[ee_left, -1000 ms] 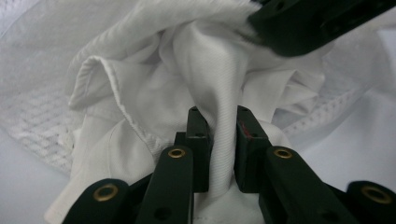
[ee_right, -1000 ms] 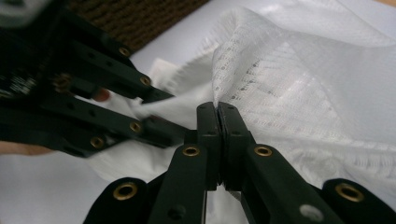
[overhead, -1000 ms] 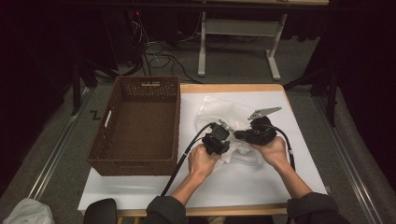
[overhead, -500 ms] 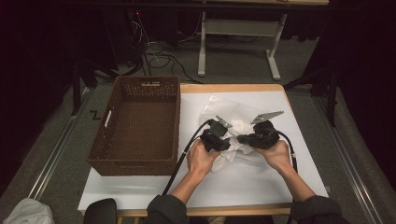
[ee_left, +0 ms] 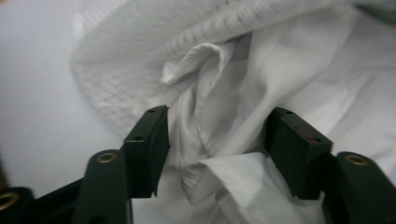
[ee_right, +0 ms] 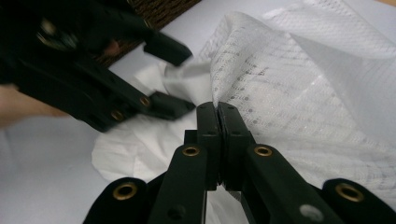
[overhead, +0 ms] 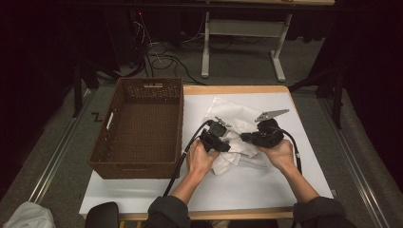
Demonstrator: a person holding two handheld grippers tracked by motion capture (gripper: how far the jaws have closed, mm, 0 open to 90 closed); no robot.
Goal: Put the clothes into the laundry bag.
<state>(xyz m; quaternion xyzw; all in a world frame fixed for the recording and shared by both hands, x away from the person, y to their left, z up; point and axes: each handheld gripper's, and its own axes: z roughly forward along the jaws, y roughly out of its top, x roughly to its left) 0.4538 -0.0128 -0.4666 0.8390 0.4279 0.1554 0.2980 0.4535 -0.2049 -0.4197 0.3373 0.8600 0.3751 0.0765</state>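
A crumpled white cloth (overhead: 233,114), part mesh and part plain fabric, lies in the middle of the white table (overhead: 266,185). My left gripper (overhead: 227,144) is at the cloth's left side. Its jaws have just been opening and stand open (ee_left: 217,114), with loose folds of the cloth (ee_left: 219,70) between them. My right gripper (overhead: 244,137) faces it from the right. It is shut (ee_right: 217,106) on the mesh edge of the cloth (ee_right: 299,79). The left gripper (ee_right: 182,79) also appears close by in the right gripper view, with its jaws apart.
A brown wicker basket (overhead: 142,128) stands on the left part of the table, with nothing in it. The table's wooden edge (overhead: 237,89) shows at the back. Cables and a metal frame (overhead: 237,42) are on the floor beyond.
The left gripper's jaws have spread apart over the cloth. The right gripper stays shut on the cloth in about the same place.
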